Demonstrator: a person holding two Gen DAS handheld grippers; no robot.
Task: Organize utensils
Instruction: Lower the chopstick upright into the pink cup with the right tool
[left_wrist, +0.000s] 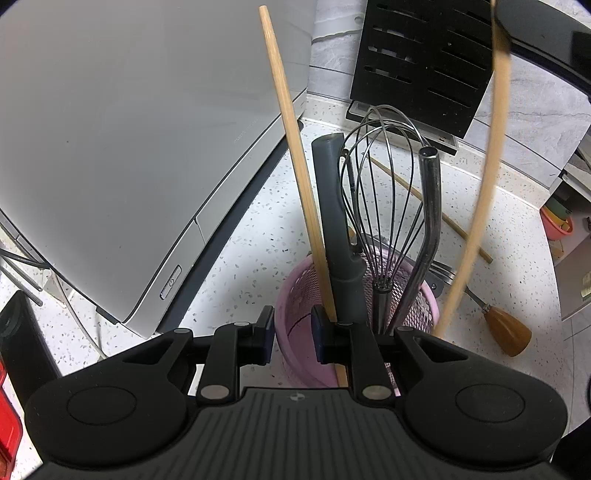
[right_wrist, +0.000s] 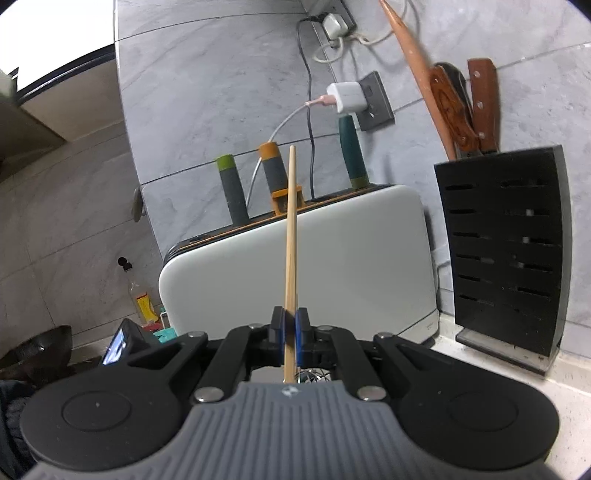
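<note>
Right gripper fingers pinch a wooden chopstick, tip up in front of the white knife holder. Left gripper fingers clamp the pink basket rim. Inside: whisk, metal straw, grey handle, 1 chopstick. Basket sits on speckled surface.

The lower ends of the whisk, grey handle and bent metal straw vanish inside the pink basket, whose near rim lies behind the left tongs. A blurred pale stick runs off the top edge. Under the right tongs, the chopstick passes out of sight; knife blades sit concealed in the black block.
</note>
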